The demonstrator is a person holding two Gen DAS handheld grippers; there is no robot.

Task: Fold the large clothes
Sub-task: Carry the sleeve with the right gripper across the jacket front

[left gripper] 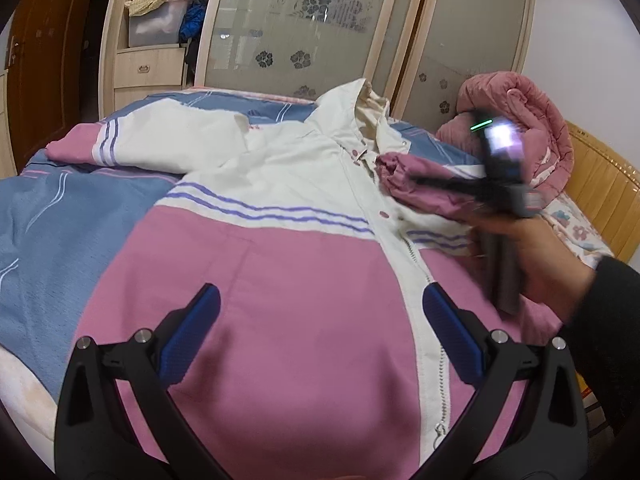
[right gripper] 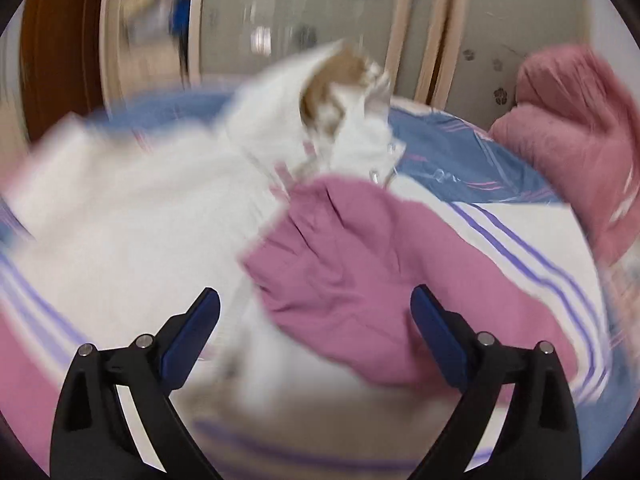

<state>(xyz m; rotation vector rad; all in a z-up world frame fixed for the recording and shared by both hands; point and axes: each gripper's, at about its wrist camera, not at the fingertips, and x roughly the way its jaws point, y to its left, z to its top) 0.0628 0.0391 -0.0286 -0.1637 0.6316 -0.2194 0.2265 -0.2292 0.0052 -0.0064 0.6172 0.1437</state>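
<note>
A pink and white hooded jacket point(left gripper: 280, 264) with purple stripes lies front up on the bed, its zipper point(left gripper: 442, 384) running down the right side. Its left sleeve point(left gripper: 132, 140) stretches out to the left. Its right sleeve, with a pink cuff point(right gripper: 352, 256), is folded over the chest. My left gripper point(left gripper: 320, 312) is open and empty above the pink lower front. My right gripper point(right gripper: 316, 312) is open and empty just above the folded pink cuff; it also shows in the left wrist view point(left gripper: 492, 184), held in a hand. The right wrist view is blurred.
The bed has a blue patterned cover point(left gripper: 52, 216). A rolled pink quilt point(left gripper: 532, 128) lies at the far right by a wooden headboard point(left gripper: 604, 184). A wardrobe with frosted sliding doors point(left gripper: 304, 20) and an open shelf of clothes point(left gripper: 168, 8) stands behind the bed.
</note>
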